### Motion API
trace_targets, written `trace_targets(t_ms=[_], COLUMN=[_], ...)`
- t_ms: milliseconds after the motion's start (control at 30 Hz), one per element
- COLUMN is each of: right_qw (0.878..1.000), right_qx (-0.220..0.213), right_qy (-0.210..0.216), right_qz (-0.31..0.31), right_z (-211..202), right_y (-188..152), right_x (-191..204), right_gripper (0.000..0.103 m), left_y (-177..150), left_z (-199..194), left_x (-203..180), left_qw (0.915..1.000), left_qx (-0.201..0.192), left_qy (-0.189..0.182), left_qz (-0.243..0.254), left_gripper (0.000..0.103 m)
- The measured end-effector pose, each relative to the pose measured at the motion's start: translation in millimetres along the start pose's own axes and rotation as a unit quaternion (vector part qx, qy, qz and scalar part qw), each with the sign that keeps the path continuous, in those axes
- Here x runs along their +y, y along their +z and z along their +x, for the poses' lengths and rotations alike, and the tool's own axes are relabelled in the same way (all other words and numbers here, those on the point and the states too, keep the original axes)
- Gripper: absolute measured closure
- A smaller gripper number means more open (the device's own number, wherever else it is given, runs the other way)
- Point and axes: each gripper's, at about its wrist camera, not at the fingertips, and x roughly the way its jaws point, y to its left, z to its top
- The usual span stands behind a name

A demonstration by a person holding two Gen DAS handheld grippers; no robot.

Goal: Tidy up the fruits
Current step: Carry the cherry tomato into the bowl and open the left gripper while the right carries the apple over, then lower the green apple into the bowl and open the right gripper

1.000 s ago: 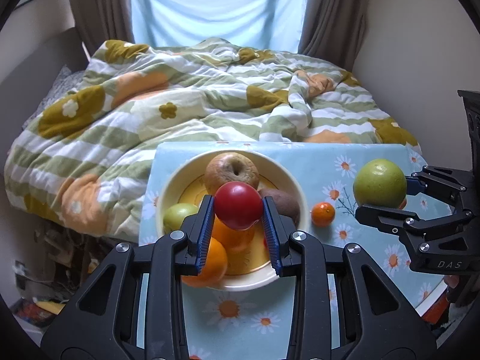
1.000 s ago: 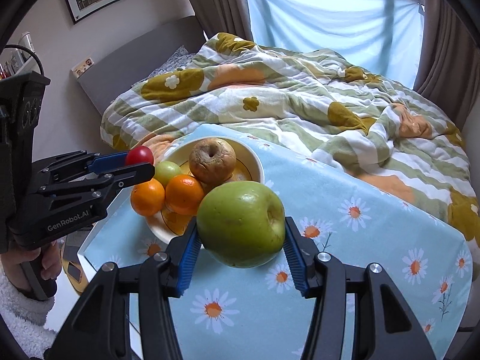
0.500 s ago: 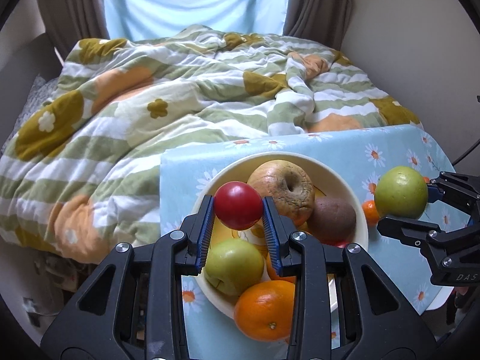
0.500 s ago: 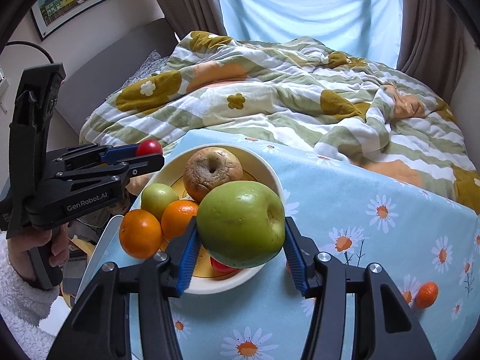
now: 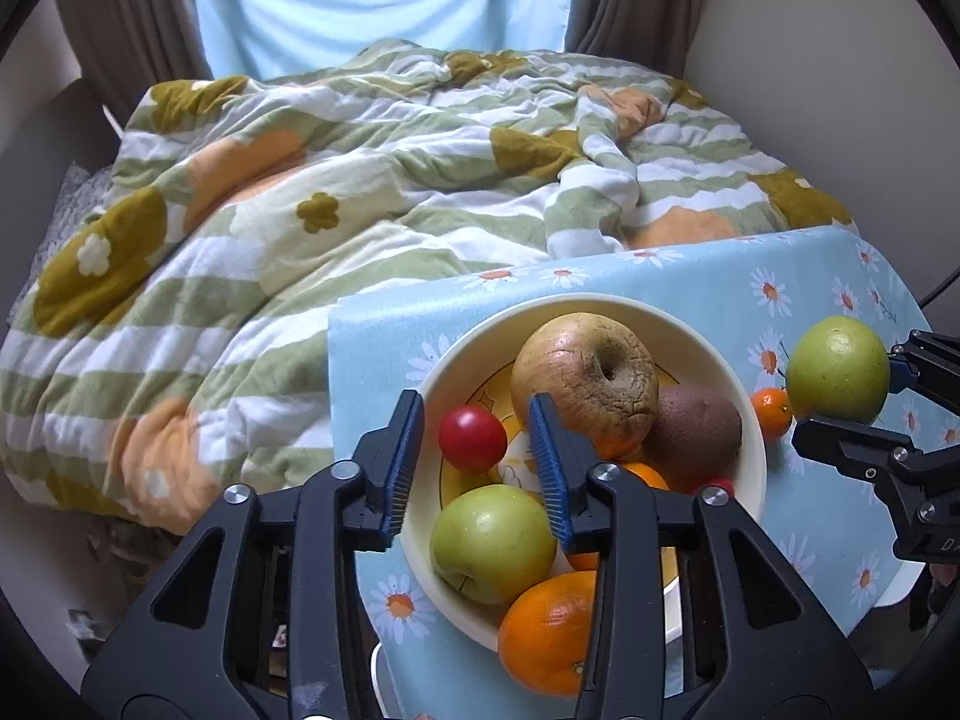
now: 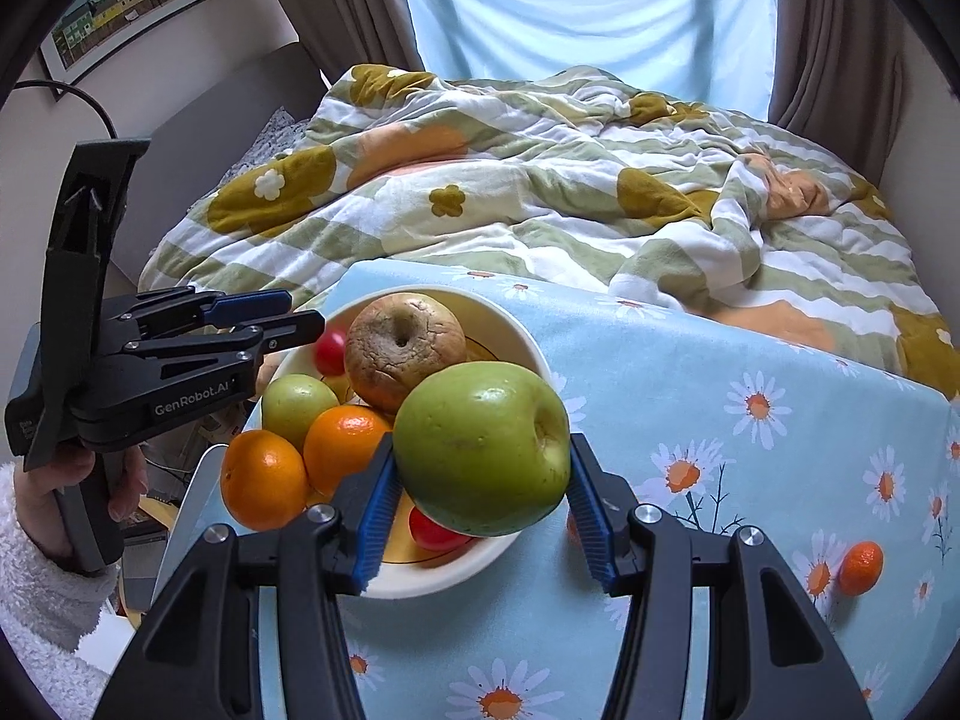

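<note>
Left gripper (image 5: 474, 456): jaws had just been opening, blue pads clear of the small round red fruit (image 5: 472, 439), which lay between them inside the cream ceramic bowl (image 5: 606, 303). Right gripper (image 6: 480, 498) was clamped on the large green apple (image 6: 483, 447), over the bowl's near rim. The bowl also held a wrinkled brown apple (image 5: 585, 375), oranges and a kiwi. A small mandarin (image 6: 861, 567) lay apart on the daisy-print blue tablecloth (image 6: 750, 336).

Cream bowl (image 5: 600, 306) with yellow inside: small red fruit (image 5: 472, 438), wrinkled tan-brown apple (image 5: 585, 375), green apple (image 5: 492, 543), oranges (image 5: 546, 633). Under the bowl, light-blue tablecloth (image 6: 750, 372) with daisy print. Behind the bowl, green-white striped quilt (image 5: 360, 180) with mustard and peach flowers.
</note>
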Motion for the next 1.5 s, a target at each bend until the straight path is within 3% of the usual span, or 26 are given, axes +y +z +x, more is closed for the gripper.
trace_targets(t_ms=[33,67,567,1033,1300,1367,1433,1500], right_qw=[1.000,1.000,1.000,0.997,0.996,0.996,0.996,0.997], right_qx=[0.000,-0.001,-0.007,0.029,0.041,0.035,0.021,0.009], right_qy=[-0.001,-0.003,-0.008,0.029,0.040,0.049,0.057,0.051], right_qz=[0.000,0.000,-0.020,-0.065,-0.071,-0.065,-0.062,-0.058], right_z=[-1,-2,-10,25,33,31,26,20], right_y=[0,0,2,-14,-27,-28,-27,-27], right_x=[0,0,10,38,46,44,43,41], right_gripper=[0.054,0.054,0.054,0.054,0.054,0.044,0.009,0.007], left_y=[0,-1,-34,-82,-90,-90,-91,-92], left_z=[-1,-3,-43,-57,-57,-57,-58,-58], left_x=[0,0,6,10,7,6,5,5], left_qw=[1.0000,1.0000,0.9997,0.9992,0.9992,0.9992,0.9991,0.9990], left_qx=[-0.001,-0.004,-0.003,0.012,0.016,0.016,0.016,0.018], left_qy=[-0.001,-0.003,-0.006,0.003,0.001,0.001,0.000,0.000], left_qz=[-0.001,-0.002,-0.023,-0.039,-0.037,-0.038,-0.040,-0.042], left_gripper=[0.004,0.000,0.000,0.000,0.000,0.000,0.000,0.000])
